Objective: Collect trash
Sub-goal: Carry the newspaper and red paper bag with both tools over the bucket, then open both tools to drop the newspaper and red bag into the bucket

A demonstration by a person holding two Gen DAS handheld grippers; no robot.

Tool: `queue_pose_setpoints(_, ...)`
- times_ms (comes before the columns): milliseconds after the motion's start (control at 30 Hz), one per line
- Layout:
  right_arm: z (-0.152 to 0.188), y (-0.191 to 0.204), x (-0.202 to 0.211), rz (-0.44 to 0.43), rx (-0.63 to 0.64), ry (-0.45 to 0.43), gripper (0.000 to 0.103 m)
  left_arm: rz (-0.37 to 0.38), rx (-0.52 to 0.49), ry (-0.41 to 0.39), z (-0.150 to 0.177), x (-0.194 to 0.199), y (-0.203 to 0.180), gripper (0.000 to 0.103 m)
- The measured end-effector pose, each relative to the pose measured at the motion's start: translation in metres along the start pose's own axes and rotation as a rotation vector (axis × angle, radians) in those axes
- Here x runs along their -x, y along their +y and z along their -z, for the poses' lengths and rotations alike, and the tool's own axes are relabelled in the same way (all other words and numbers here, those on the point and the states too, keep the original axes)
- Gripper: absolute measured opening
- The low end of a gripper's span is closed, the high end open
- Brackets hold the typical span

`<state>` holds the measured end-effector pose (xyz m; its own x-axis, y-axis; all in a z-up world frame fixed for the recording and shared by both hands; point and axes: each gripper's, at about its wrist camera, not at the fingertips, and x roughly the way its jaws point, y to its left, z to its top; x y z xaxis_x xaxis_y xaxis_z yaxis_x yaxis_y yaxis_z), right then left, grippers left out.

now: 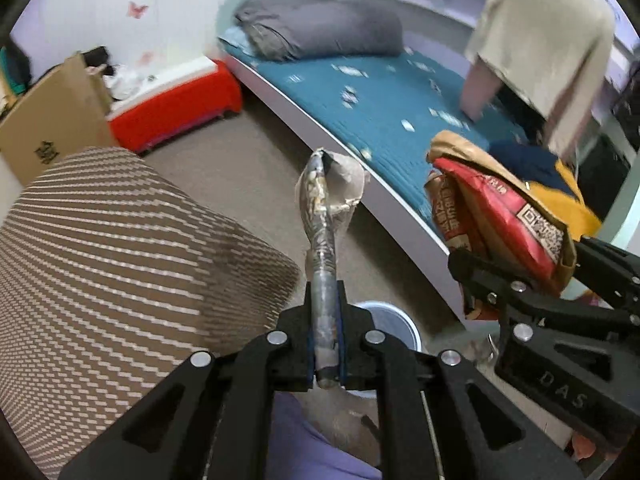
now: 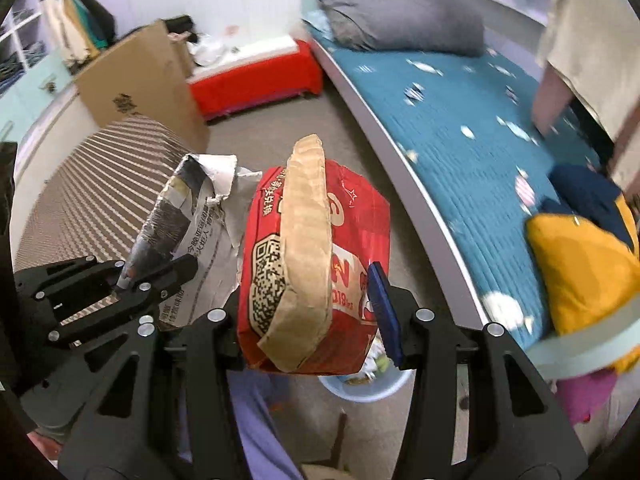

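My left gripper is shut on a crumpled grey and white paper wrapper, held up in the air; it also shows in the right wrist view. My right gripper is shut on a red and brown paper bag with a QR code; the bag also shows in the left wrist view. A pale blue bin stands on the floor directly below both grippers, and its rim shows in the left wrist view.
A striped brown cushioned seat is at the left. A bed with a teal sheet, a grey pillow and yellow and navy clothes is at the right. A cardboard box and a red bench stand behind.
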<state>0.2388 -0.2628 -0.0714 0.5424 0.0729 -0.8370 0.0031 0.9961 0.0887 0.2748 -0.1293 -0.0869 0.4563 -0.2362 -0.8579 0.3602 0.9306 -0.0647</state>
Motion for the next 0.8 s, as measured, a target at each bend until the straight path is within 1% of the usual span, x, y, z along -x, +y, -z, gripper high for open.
queue_pose_setpoints(67, 0.012, -0.016, -0.011, 0.012, -0.028, 0.030, 0.047, 0.000, -0.017, 0.035, 0.005, -0.019, -0.015, 0.008)
queue_pose_setpoints(133, 0.024, -0.028, -0.022, 0.029, -0.046, 0.058, 0.048, 0.016, -0.038, 0.084, 0.012, -0.043, -0.032, 0.008)
queue_pose_setpoints(200, 0.038, -0.042, -0.036, 0.065, -0.066, 0.089, 0.048, 0.034, -0.056, 0.146, 0.021, -0.071, -0.050, 0.009)
queue_pose_setpoints(267, 0.053, -0.059, -0.055, 0.076, -0.103, 0.142, 0.048, 0.038, -0.067, 0.184, 0.025, -0.091, -0.057, 0.010)
queue_pose_setpoints(300, 0.060, -0.067, -0.063, 0.081, -0.119, 0.164, 0.048, 0.035, -0.083, 0.198, 0.030, -0.104, -0.065, 0.012)
queue_pose_setpoints(367, 0.074, -0.081, -0.077, 0.104, -0.145, 0.200, 0.048, 0.017, -0.103, 0.221, 0.038, -0.122, -0.072, 0.028)
queue_pose_setpoints(400, 0.078, -0.084, -0.081, 0.114, -0.157, 0.210, 0.048, 0.006, -0.095, 0.235, 0.041, -0.132, -0.073, 0.043)
queue_pose_setpoints(433, 0.084, -0.091, -0.086, 0.122, -0.171, 0.221, 0.048, 0.009, -0.084, 0.241, 0.043, -0.138, -0.074, 0.049)
queue_pose_setpoints(467, 0.091, -0.098, -0.093, 0.123, -0.188, 0.240, 0.048, 0.026, -0.071, 0.249, 0.045, -0.147, -0.073, 0.058)
queue_pose_setpoints(500, 0.096, -0.103, -0.097, 0.116, -0.201, 0.257, 0.048, 0.038, -0.061, 0.259, 0.047, -0.153, -0.073, 0.061)
queue_pose_setpoints(600, 0.107, -0.108, -0.108, 0.118, -0.220, 0.285, 0.048, 0.011, -0.056, 0.294, 0.055, -0.167, -0.068, 0.061)
queue_pose_setpoints(700, 0.112, -0.103, -0.121, 0.103, -0.211, 0.311, 0.049, -0.007, -0.061, 0.298, 0.062, -0.167, -0.058, 0.062)
queue_pose_setpoints(733, 0.112, -0.101, -0.125, 0.094, -0.205, 0.316, 0.049, -0.011, -0.061, 0.292, 0.063, -0.165, -0.054, 0.065)
queue_pose_setpoints(767, 0.112, -0.099, -0.128, 0.084, -0.196, 0.317, 0.052, -0.018, -0.062, 0.283, 0.065, -0.161, -0.053, 0.068)
queue_pose_setpoints(800, 0.111, -0.096, -0.130, 0.085, -0.183, 0.307, 0.070, -0.028, -0.062, 0.272, 0.066, -0.157, -0.050, 0.072)
